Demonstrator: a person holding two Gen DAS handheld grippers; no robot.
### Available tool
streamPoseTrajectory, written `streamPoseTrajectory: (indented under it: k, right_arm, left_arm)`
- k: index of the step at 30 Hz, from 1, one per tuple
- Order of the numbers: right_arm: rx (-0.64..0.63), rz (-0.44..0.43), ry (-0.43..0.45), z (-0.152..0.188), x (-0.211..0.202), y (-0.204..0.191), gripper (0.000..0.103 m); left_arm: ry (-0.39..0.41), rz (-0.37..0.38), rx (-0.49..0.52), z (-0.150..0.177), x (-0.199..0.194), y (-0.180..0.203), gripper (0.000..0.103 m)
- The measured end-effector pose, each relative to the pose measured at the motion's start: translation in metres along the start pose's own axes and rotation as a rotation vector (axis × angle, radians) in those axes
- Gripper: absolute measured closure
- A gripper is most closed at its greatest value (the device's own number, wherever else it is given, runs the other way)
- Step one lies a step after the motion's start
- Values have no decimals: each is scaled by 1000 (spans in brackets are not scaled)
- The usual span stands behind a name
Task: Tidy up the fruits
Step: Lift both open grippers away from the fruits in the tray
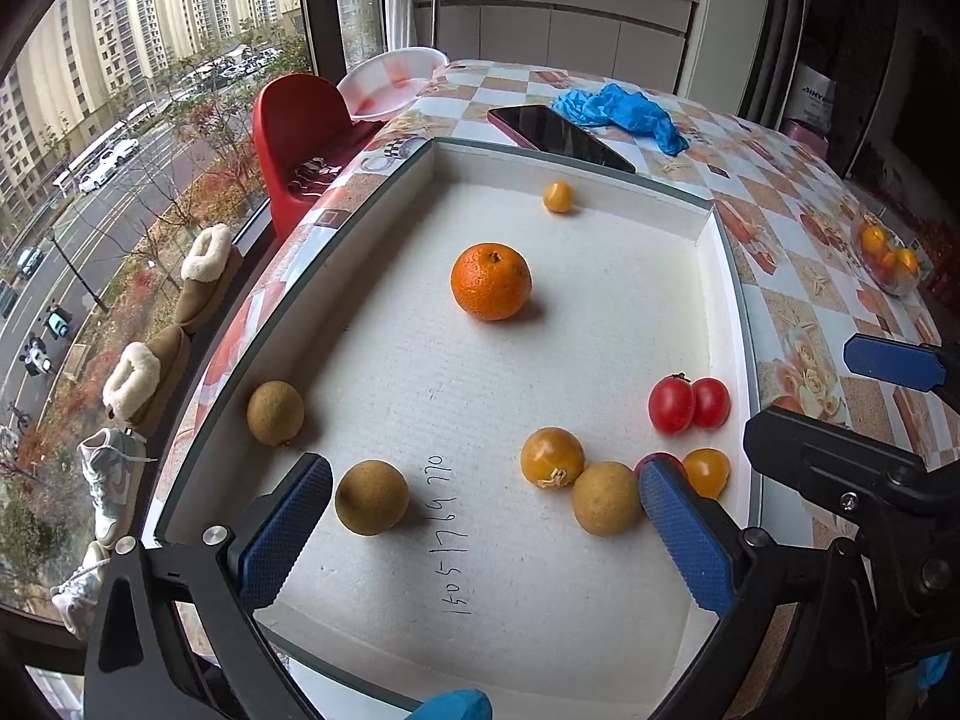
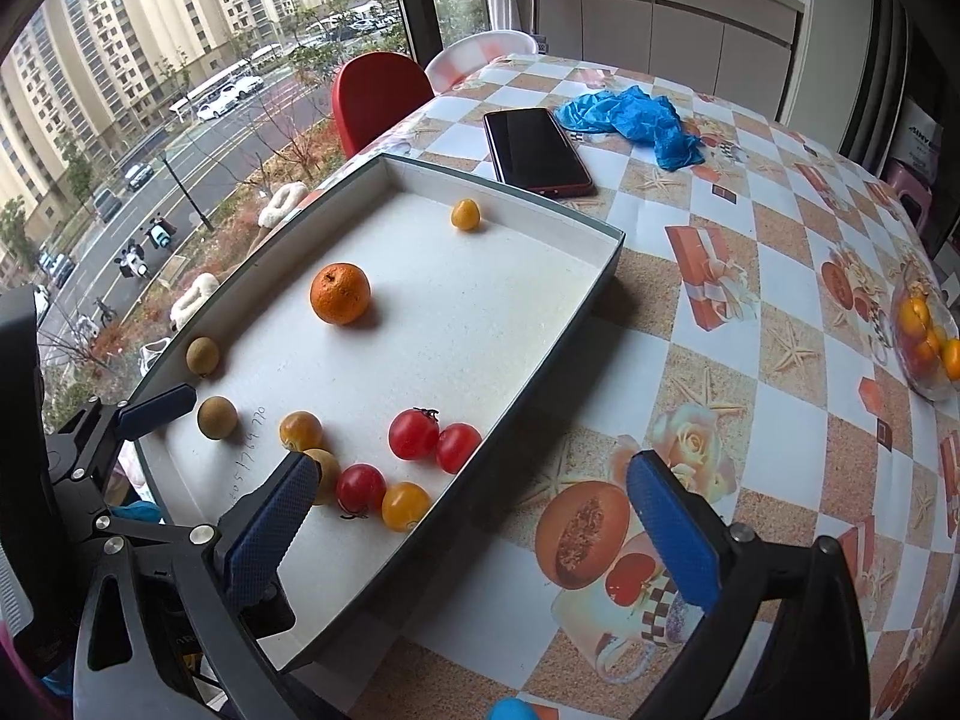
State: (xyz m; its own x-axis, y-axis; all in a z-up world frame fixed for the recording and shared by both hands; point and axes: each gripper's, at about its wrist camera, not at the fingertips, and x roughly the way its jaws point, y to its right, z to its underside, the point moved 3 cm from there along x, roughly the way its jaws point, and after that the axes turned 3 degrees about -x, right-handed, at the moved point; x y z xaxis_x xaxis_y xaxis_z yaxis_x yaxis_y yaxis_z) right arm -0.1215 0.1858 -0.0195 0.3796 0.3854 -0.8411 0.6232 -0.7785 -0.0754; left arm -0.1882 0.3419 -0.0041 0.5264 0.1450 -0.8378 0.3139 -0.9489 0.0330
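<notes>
A white tray holds an orange, a small yellow tomato at the far wall, two red tomatoes at the right wall, and brown longans. My left gripper hangs open over the tray's near end, nothing between its fingers. One longan lies by its left finger; another longan and a yellow tomato lie by the right one. My right gripper stands open across the tray's right rim, empty, near a red tomato and a yellow tomato.
A phone and crumpled blue gloves lie on the checked tablecloth beyond the tray. A glass bowl of oranges sits at the right edge. A red chair and a window are to the left.
</notes>
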Motion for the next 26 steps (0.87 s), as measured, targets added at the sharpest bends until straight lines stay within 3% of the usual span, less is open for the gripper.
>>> streamPoseTrajectory:
  k: [23,26]
  right_arm:
    - [-31,5,-10,2,1,-5,0]
    - [-30,5,-9,2,1,-5,0]
  left_arm:
    - [7,-48,34,2,-2,5,0]
    - [40,-41,38,2,-6,6,0]
